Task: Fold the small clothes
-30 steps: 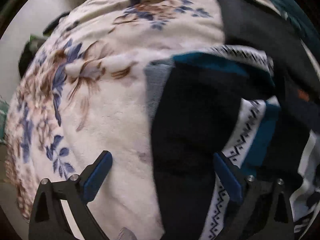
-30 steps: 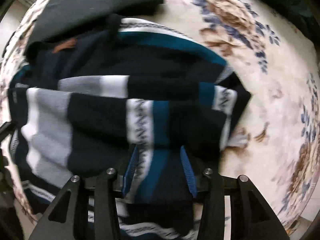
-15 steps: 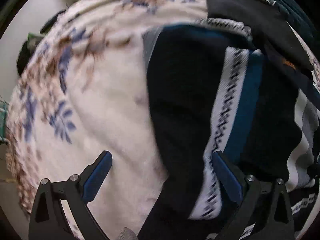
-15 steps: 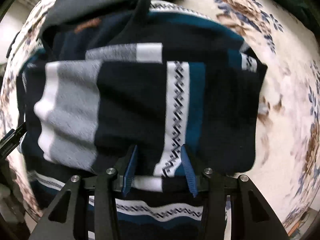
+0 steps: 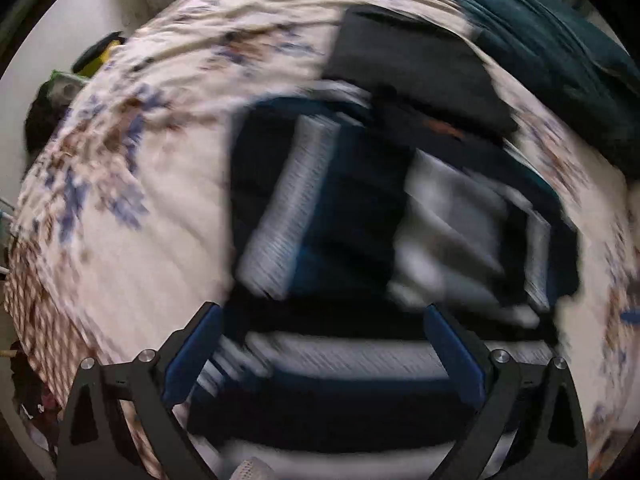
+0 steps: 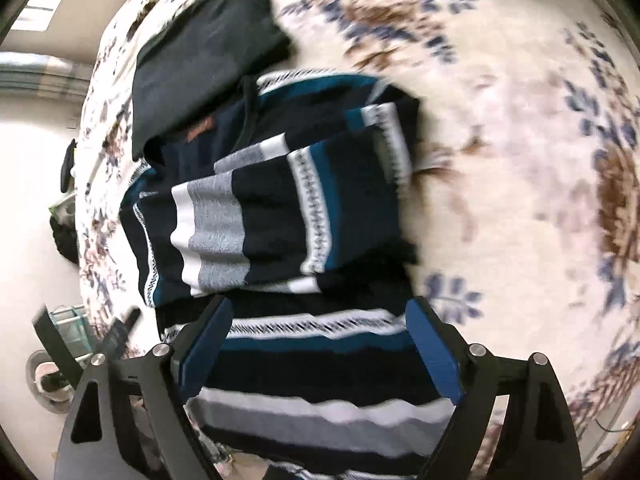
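Observation:
A navy sweater (image 6: 280, 216) with teal, white and grey stripes lies partly folded on a floral bedspread (image 6: 520, 160), both sleeves laid across its body. It also shows, blurred, in the left wrist view (image 5: 344, 216). My right gripper (image 6: 316, 344) is open and empty above the sweater's lower hem. My left gripper (image 5: 320, 352) is open and empty above the same hem area. The left gripper's fingers (image 6: 120, 332) show at the sweater's left edge in the right wrist view.
A folded dark grey garment (image 6: 204, 52) lies beyond the sweater's collar, touching it; it also shows in the left wrist view (image 5: 412, 60). A dark teal cloth (image 5: 560, 64) lies at the bed's far right. The bed edge and floor (image 6: 36, 200) are at left.
My right gripper has opened and let go of the sleeve, now lying across the sweater, and has pulled back. My left gripper has swung right over the sweater.

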`<action>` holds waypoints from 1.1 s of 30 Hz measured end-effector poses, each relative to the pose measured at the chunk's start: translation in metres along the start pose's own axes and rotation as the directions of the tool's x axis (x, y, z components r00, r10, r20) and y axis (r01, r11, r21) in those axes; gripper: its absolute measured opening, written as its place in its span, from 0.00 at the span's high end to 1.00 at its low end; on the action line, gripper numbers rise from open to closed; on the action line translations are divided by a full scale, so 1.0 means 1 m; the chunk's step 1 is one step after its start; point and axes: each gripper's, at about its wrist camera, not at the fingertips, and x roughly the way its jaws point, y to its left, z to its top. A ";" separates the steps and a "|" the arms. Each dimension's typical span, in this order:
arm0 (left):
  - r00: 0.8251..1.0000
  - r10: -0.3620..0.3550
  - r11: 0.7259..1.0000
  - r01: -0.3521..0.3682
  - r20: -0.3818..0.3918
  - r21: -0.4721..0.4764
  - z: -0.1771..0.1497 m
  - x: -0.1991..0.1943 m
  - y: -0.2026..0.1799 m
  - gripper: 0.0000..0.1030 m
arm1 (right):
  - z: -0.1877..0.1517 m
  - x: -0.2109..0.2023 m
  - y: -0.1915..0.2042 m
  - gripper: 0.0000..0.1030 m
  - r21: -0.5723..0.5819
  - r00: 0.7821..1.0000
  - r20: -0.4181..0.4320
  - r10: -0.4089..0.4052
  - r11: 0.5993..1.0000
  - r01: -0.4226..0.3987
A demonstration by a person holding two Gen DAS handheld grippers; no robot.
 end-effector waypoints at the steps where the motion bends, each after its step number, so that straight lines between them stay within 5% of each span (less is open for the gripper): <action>1: 1.000 -0.014 1.000 0.014 -0.010 0.012 -0.010 -0.004 -0.015 0.00 | 0.002 -0.009 -0.013 0.11 -0.008 1.000 -0.005 0.006 1.000 -0.006; 5: 0.995 -0.027 0.997 0.034 -0.100 0.067 -0.090 -0.009 -0.109 0.00 | 0.017 -0.037 -0.062 0.11 -0.091 0.999 -0.049 0.005 0.996 -0.009; 11: 0.969 0.021 0.996 0.000 -0.246 0.085 -0.206 0.011 -0.218 0.00 | 0.056 -0.012 -0.085 0.11 -0.240 0.996 -0.092 0.008 0.970 -0.030; 16: 0.947 0.057 0.994 -0.024 -0.317 0.106 -0.263 0.045 -0.265 0.00 | 0.083 0.027 -0.098 0.11 -0.262 0.987 -0.142 0.071 0.959 -0.107; 19: 0.942 0.109 0.990 -0.076 -0.317 0.115 -0.279 0.063 -0.273 0.00 | 0.102 0.060 -0.097 0.11 -0.250 0.979 -0.162 0.123 0.955 -0.161; 25: 0.961 0.138 0.989 -0.122 -0.241 0.082 -0.275 0.065 -0.268 0.02 | 0.129 0.117 -0.081 0.11 -0.205 0.965 -0.193 0.177 0.955 -0.216; 29: 0.971 0.131 0.990 -0.118 -0.198 0.077 -0.275 0.058 -0.269 0.25 | 0.119 0.125 -0.061 0.10 -0.190 0.943 -0.220 0.251 0.937 -0.293; 33: 0.974 0.138 0.989 -0.126 -0.179 0.077 -0.280 0.046 -0.269 0.33 | 0.105 0.133 -0.049 0.16 -0.196 0.939 -0.247 0.241 0.936 -0.292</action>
